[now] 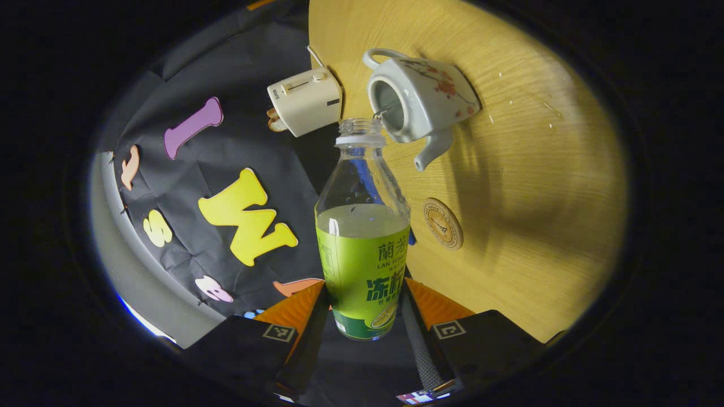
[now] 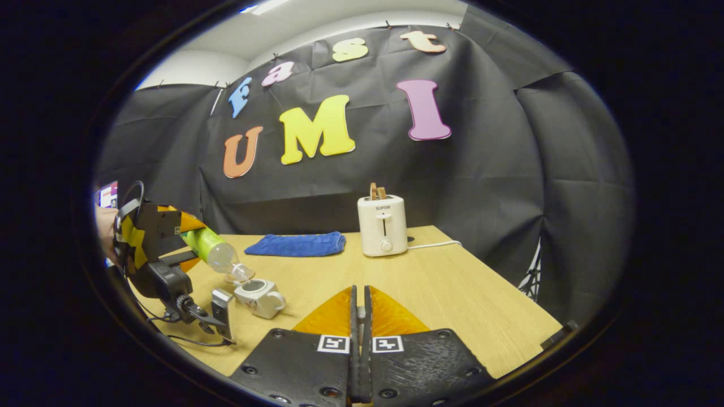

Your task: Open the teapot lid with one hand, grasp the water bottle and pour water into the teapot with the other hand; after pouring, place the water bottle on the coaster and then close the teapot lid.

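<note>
— While the light wooden table (image 2: 452, 294) carries everything, what's up top?
— White toaster (image 2: 382, 225), folded blue cloth (image 2: 297, 244), white flowered teapot (image 1: 421, 102) with its lid off.
— Bottle?
— Left gripper (image 1: 365, 316) pinches the clear green-labelled water bottle (image 1: 363, 249), tilted, mouth at the teapot opening. Round coaster (image 1: 443, 223) sits nearby.
— Right gripper (image 2: 360, 316)?
— Fingers pressed together on something small; can't tell what.

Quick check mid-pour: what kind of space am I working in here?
Most likely a staged recording booth, not a real kitchen: black cloth wall behind a wooden table, with household props set out, a toaster, a folded blue towel and the teapot.
</note>
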The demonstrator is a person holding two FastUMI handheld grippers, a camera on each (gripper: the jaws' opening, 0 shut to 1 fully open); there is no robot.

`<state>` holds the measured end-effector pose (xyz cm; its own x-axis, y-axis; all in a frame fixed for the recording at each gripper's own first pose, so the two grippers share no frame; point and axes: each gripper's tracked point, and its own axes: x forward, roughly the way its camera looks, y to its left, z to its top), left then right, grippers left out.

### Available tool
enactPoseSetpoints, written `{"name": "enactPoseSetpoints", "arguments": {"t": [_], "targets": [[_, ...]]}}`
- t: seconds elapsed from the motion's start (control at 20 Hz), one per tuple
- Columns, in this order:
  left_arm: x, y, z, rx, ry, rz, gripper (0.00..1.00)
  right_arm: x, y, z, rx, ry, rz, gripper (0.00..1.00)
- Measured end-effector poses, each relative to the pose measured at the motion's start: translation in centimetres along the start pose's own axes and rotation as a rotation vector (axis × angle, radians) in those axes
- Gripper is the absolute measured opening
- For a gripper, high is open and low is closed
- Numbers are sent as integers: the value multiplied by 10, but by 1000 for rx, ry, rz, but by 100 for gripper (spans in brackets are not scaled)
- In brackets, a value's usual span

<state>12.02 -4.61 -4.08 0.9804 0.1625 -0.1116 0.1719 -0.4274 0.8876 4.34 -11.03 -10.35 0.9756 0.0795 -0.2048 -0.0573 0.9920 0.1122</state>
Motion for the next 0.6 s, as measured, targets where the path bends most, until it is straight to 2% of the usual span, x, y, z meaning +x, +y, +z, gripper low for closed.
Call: {"name": "enactPoseSetpoints", "arguments": {"t": [0.05, 0.25, 0.35, 0.4, 0.45, 0.6], "targets": [[2, 2, 0, 11, -4, 8, 70, 0, -1, -1, 1, -1, -1, 0], [-1, 9, 0, 64, 5, 48, 73, -1, -2, -2, 8, 0, 1, 0], [-2, 8, -3, 80, 23, 41, 73, -3, -2, -2, 19, 1, 8, 0], [-3, 13, -1, 92, 24, 46, 70, -4, -1, -1, 18, -2, 8, 0], [-2, 14, -1, 97, 23, 46, 73, -4, -1, 0, 16, -6, 8, 0], [-3, 19, -4, 120, 28, 63, 72, -5, -1, 1, 25, -5, 14, 0]]}}
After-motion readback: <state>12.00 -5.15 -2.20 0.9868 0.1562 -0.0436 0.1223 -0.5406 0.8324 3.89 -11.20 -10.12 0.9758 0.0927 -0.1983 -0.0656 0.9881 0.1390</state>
